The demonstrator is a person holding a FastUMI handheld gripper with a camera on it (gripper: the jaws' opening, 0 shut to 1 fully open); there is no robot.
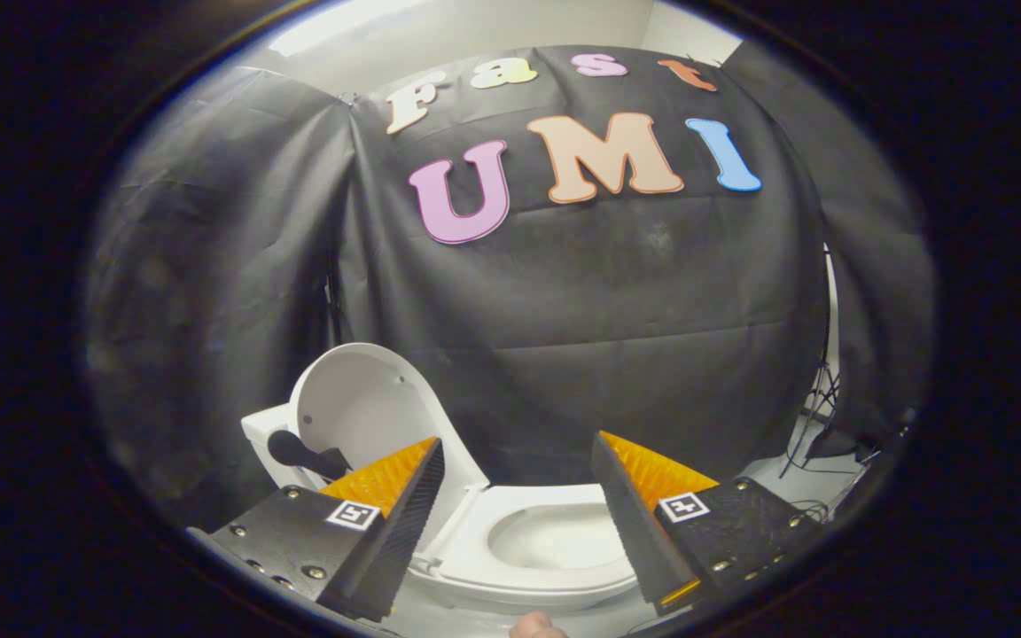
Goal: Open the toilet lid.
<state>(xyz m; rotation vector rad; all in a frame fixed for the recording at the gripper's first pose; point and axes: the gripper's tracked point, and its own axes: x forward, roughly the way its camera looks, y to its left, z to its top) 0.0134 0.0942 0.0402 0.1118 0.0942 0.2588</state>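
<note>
Toilet lid (360,403) stands raised beyond the left finger, leaning back by the tank (264,431); it looks stiff, light and slick, best hooked under its front rim. Seat (475,536) and bowl lie ahead between the fingers. The gripper (518,505) has its jaws spread wide, holding nothing.

My left finger (386,509) hides part of the lid (360,412) and tank (264,434); the right finger (639,523) covers the seat's (475,540) far side.

No readable text besides the wall's.
</note>
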